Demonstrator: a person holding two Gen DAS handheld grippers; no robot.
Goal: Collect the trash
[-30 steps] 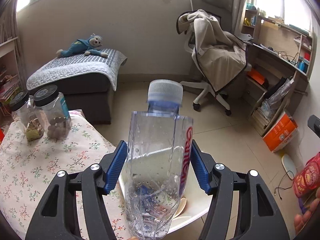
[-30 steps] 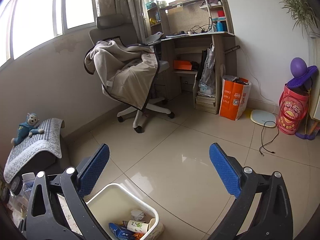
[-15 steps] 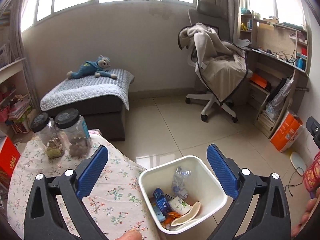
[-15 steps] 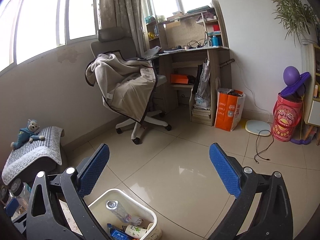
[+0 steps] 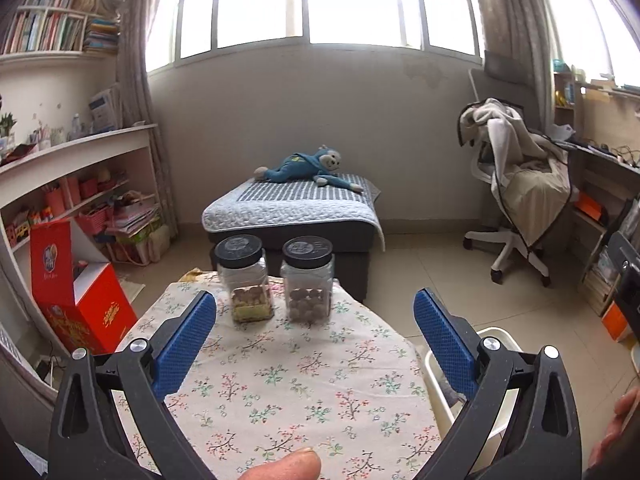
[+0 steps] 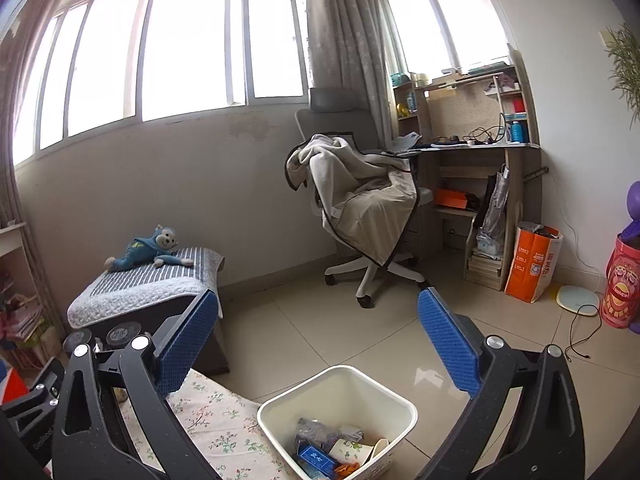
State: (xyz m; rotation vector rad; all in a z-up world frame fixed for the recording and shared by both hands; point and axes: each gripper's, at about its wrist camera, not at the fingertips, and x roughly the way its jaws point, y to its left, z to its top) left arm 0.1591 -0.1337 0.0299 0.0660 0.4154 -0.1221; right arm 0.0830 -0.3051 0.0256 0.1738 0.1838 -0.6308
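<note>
Both the left gripper (image 5: 315, 330) and right gripper (image 6: 318, 332) stood with fingers spread and empty, while the trash, light, crushable cartons and cups best pinched by an edge, lay in the white bin (image 6: 396, 400) beside the floral worktop (image 5: 280, 384).

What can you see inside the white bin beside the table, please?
The white bin holds a crumpled clear bottle, a blue carton and a paper cup; anything beneath them is covered.
</note>
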